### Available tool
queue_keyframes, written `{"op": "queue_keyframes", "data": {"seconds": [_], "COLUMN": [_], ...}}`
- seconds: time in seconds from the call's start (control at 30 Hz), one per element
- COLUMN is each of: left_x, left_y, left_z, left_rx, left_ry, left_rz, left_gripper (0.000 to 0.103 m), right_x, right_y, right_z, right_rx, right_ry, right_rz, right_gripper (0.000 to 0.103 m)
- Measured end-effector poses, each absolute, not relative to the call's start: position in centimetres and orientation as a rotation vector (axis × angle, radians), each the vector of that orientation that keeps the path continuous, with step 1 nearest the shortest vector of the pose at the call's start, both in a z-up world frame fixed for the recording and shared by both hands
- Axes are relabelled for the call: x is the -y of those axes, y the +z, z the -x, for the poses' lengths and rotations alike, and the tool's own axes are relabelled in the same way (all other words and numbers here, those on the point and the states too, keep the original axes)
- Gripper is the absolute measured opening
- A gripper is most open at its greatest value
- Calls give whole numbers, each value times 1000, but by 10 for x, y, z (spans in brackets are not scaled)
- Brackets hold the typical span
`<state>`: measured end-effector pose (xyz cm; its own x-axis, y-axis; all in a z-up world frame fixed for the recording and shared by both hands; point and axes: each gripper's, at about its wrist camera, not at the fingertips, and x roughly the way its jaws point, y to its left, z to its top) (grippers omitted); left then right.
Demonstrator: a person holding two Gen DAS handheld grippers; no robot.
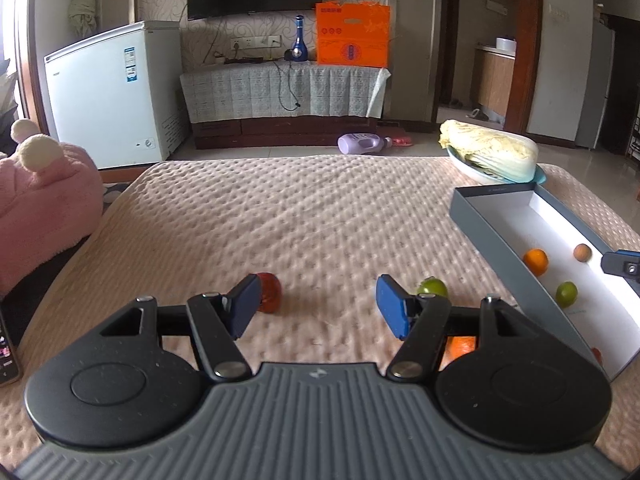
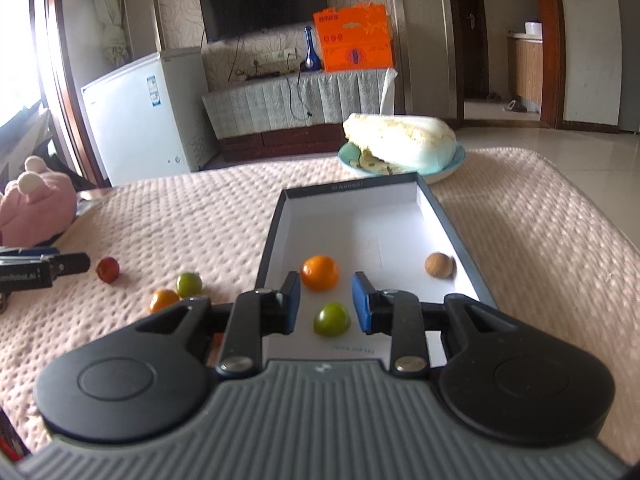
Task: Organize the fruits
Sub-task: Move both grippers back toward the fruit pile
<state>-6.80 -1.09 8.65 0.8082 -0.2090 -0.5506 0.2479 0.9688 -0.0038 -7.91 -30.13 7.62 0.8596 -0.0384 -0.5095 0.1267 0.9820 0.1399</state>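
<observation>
A grey box with a white inside (image 2: 352, 186) lies on the pink quilt and holds an orange (image 2: 320, 273), a green fruit (image 2: 332, 319) and a brown round fruit (image 2: 439, 265). My right gripper (image 2: 326, 300) hovers over the box's near end. Its blue pads stand apart, and the green fruit shows below the gap, untouched. Left of the box, a red fruit (image 1: 272, 292), a green fruit (image 1: 433, 287) and an orange (image 1: 462, 346) rest on the quilt. My left gripper (image 1: 316, 304) is open above the quilt between the red and green fruits, with nothing between its fingers.
A cabbage (image 2: 400, 142) sits in a blue bowl (image 2: 448, 170) just beyond the box. A pink plush toy (image 1: 40, 200) lies at the bed's left edge, and a phone (image 1: 6, 360) pokes in nearer me. A white freezer (image 1: 116, 92) and a covered TV bench stand behind the bed.
</observation>
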Motion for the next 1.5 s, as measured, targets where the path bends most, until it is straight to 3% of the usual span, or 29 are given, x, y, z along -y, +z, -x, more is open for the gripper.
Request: {"op": "queue_keyframes", "data": {"seconds": [0.4, 0.8, 1.5], "left_x": [-7, -2, 12], "left_y": [87, 83, 73], "left_z": [68, 68, 76], "left_rx": [-582, -609, -650], "left_ry": [-242, -267, -393], "left_rz": [-60, -74, -126], "left_gripper": [69, 69, 70], "right_x": [263, 200, 180], "right_y": [82, 56, 27], "right_z": [95, 92, 62], "right_rx": [-499, -627, -715], "right_ry": [93, 214, 102], "right_rz": [-78, 69, 190], "right_gripper": [33, 31, 29]}}
